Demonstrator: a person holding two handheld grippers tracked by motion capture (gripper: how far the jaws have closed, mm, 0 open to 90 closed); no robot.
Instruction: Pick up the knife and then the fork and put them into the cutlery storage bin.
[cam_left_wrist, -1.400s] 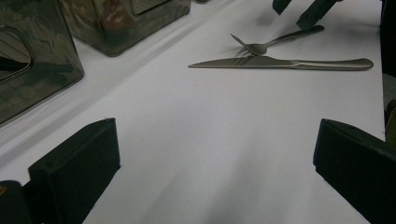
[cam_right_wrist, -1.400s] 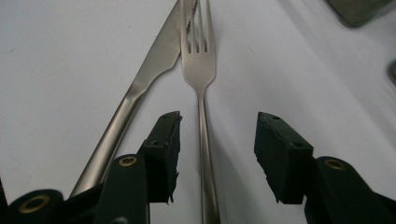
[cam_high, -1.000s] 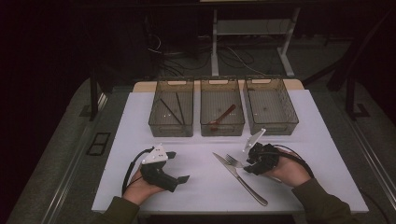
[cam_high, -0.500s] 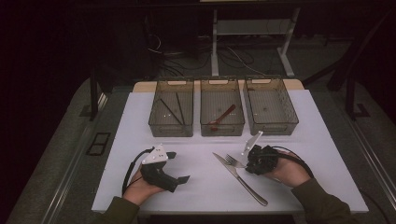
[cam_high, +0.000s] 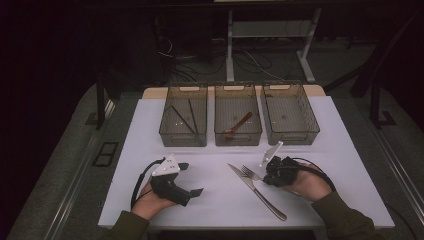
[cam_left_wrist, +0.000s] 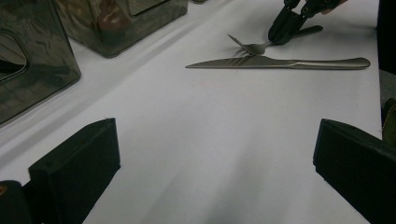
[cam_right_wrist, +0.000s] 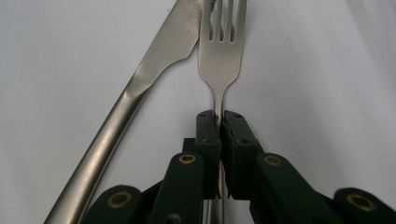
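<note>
A steel fork (cam_right_wrist: 222, 56) lies on the white table beside a steel knife (cam_right_wrist: 154, 70), tines pointing away from my right gripper (cam_right_wrist: 220, 121). The right gripper's jaws have just been closing and now pinch the fork's thin handle between their pads. From above, the fork (cam_high: 248, 173) and knife (cam_high: 257, 192) lie right of centre, with the right gripper (cam_high: 265, 177) at the fork's handle. My left gripper (cam_high: 192, 179) rests on the table at the left, open, with nothing between its jaws (cam_left_wrist: 215, 163). It looks toward the knife (cam_left_wrist: 280, 63) and fork (cam_left_wrist: 254, 46).
Three clear bins stand in a row at the back. The left bin (cam_high: 183, 140) holds dark chopsticks (cam_high: 186, 117), the middle bin (cam_high: 238, 139) a reddish spoon (cam_high: 239, 125), and the right bin (cam_high: 292, 138) stands beside them. The white board's front edge (cam_high: 225, 224) is near the hands.
The right gripper's jaws have drawn together onto the fork's handle. Both hands have stayed where they were, and the knife has not moved.
</note>
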